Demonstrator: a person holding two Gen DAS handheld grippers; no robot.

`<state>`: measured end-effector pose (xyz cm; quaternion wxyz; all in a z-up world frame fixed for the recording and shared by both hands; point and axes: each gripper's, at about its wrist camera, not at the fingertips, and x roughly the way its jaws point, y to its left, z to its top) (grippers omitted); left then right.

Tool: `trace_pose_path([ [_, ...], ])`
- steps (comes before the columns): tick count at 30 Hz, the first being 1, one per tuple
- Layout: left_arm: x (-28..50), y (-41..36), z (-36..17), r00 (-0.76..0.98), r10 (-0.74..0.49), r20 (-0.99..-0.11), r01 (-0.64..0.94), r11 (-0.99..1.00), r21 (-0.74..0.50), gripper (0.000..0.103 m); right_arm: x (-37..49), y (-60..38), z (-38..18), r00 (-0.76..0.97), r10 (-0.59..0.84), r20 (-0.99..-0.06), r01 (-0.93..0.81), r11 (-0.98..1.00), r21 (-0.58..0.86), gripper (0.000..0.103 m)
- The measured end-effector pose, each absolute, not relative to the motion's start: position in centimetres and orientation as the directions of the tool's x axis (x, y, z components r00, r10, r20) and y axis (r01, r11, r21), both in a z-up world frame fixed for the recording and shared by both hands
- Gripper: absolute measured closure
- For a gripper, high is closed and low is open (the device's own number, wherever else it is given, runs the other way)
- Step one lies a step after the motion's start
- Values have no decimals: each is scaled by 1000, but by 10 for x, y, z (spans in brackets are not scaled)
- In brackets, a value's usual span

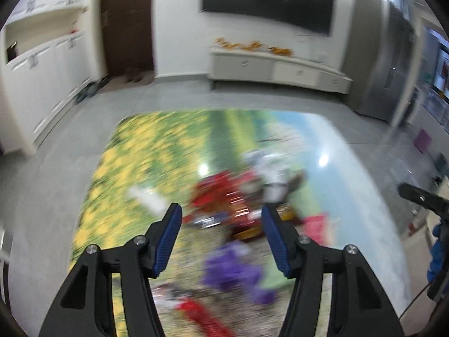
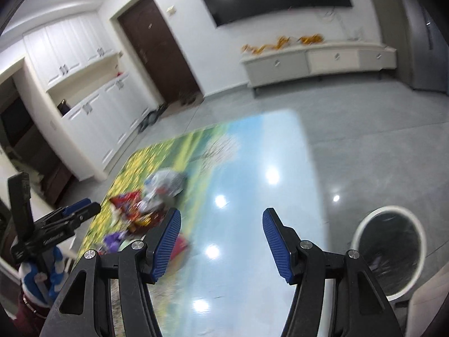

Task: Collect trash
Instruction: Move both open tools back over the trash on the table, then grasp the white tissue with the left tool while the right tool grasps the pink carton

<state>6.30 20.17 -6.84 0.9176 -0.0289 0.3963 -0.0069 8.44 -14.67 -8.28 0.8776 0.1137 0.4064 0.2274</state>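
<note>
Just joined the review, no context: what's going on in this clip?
A person holds a gripper in each hand above a glossy table with a meadow print. The left gripper is open and empty, over a blurred pile of wrappers and a purple piece. The right gripper is also open and empty, over bare tabletop. A white-rimmed bin stands on the floor by the table. Nothing is picked up yet.

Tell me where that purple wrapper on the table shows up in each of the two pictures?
Left wrist view: the purple wrapper lies low in the middle, between the open fingers.
Right wrist view: the purple wrapper sits low on the left, just left of the near finger.
Shared landmark: the red wrapper lies beyond it on the table in both views.
</note>
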Motion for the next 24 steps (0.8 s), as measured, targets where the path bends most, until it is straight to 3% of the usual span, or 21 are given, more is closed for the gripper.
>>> trace_pose_path([
  [13,120,278,-124,577,-42,-815,-194,963,-187,46,98,-70,-143,335,521,-785,-293,850,438,45],
  [20,144,272,-146,533,-16,-846,-215,964,-154,47,107,-59,-151,318,502,-804,-278,860,427,46],
  [24,150,268,-151,525,-7,-851,-210,968,-138,69,111,-58,-158,307,512,-802,-271,855,442,61],
])
